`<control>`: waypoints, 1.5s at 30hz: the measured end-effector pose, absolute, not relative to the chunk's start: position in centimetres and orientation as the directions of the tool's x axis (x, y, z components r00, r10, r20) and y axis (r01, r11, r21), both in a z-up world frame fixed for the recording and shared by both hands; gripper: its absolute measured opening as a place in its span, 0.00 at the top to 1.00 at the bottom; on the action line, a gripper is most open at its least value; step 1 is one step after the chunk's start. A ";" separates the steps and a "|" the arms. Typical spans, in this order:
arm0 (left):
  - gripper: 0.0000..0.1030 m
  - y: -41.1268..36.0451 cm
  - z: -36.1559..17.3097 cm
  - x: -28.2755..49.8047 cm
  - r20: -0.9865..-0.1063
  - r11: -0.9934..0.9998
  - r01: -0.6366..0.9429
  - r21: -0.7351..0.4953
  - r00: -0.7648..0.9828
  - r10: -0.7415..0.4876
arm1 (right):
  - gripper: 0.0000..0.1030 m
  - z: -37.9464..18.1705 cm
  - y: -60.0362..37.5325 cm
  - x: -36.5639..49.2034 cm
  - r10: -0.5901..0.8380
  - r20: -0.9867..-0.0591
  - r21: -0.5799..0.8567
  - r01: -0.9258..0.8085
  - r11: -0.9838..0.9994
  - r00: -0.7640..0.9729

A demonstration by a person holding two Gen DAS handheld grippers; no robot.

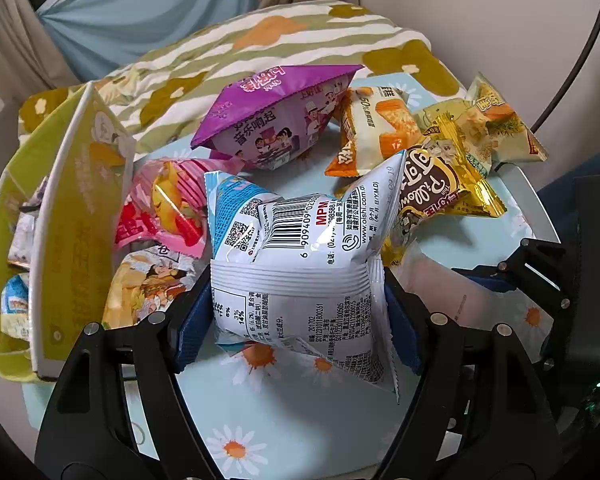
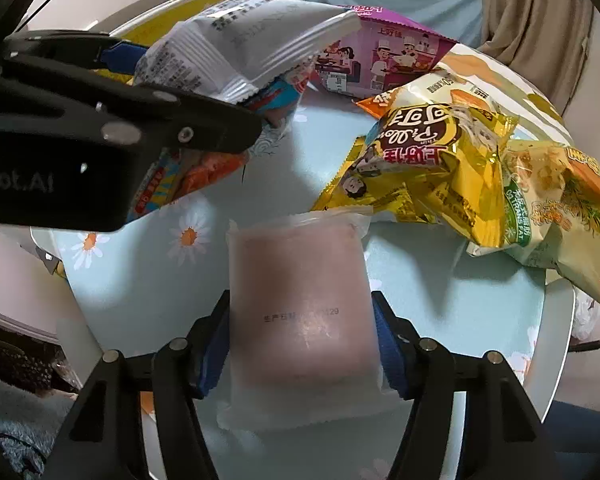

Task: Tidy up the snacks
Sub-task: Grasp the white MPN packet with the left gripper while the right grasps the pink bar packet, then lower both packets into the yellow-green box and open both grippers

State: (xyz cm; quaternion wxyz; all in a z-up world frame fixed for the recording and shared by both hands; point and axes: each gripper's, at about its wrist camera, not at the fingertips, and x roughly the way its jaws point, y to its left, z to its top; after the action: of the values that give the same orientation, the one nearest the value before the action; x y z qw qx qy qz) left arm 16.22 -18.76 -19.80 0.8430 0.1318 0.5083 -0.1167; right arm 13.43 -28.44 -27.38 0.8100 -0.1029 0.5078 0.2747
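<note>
My left gripper (image 1: pixel 296 312) is shut on a white and blue snack bag (image 1: pixel 300 248) and holds it above the table, barcode side up. The same bag (image 2: pixel 236 48) shows at the upper left of the right wrist view, held by the left gripper (image 2: pixel 188 92). My right gripper (image 2: pixel 302 340) is closed around a frosted pink packet (image 2: pixel 300 300) lying flat on the table, and its blue pads touch both long sides. A yellow-green storage box (image 1: pixel 76 220) stands at the left with several snacks inside.
Loose snacks lie on the round table with the daisy cloth (image 1: pixel 280 420): a purple bag (image 1: pixel 276 120), a pink bag (image 1: pixel 164 208), an orange and white bag (image 1: pixel 372 132), a gold and brown bag (image 2: pixel 432 152) and yellow-green bags (image 2: pixel 560 208). A patterned cushion (image 1: pixel 260 40) lies behind.
</note>
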 end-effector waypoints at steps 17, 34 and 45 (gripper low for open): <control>0.26 -14.9 -10.6 14.0 -0.786 0.960 0.280 0.007 0.594 -0.168 | 0.44 -16.4 -29.5 12.3 0.365 -0.791 0.113 -0.468 0.876 0.492; 0.26 3.9 -5.3 15.5 -0.739 0.995 0.073 0.075 0.673 0.006 | 0.44 -7.7 -16.2 16.4 0.480 -0.667 0.177 -0.505 0.845 0.570; 0.22 11.6 -10.5 19.6 -0.809 0.990 0.124 0.074 0.587 -0.013 | 0.43 -9.7 -7.5 21.0 0.481 -0.702 0.277 -0.422 0.863 0.524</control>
State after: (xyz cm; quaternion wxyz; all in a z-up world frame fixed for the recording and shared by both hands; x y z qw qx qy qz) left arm 19.57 11.56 -10.54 0.8888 0.0612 0.4526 -0.0385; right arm 21.03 -7.48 -9.68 0.8723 0.0360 0.4133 0.2588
